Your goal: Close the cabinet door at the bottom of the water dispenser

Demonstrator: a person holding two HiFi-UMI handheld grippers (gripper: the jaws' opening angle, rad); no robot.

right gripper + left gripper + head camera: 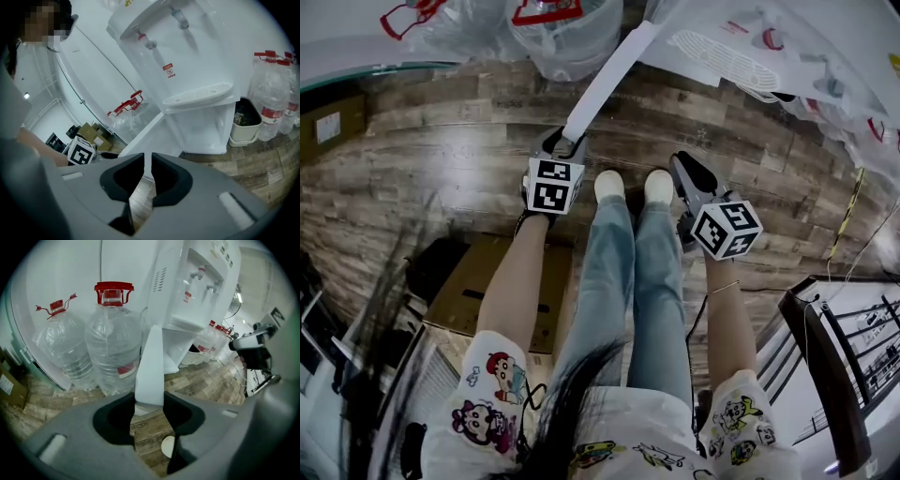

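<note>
The cabinet door [612, 77] stands open, swung out from the bottom of the water dispenser [187, 65] over the wooden floor [441, 178]. The left tongs [149, 401] grip the free edge of this door, one jaw on each side. The right tongs [147, 176] are apart from the door, with only a narrow gap between the jaws, and they hold nothing. Big water bottles [112, 348] stand near the dispenser.

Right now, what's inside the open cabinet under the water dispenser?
The cabinet shows only bare white walls and floor, nothing stored in the visible part. Its open door covers the lower left edge, so that bit is unseen.
</note>
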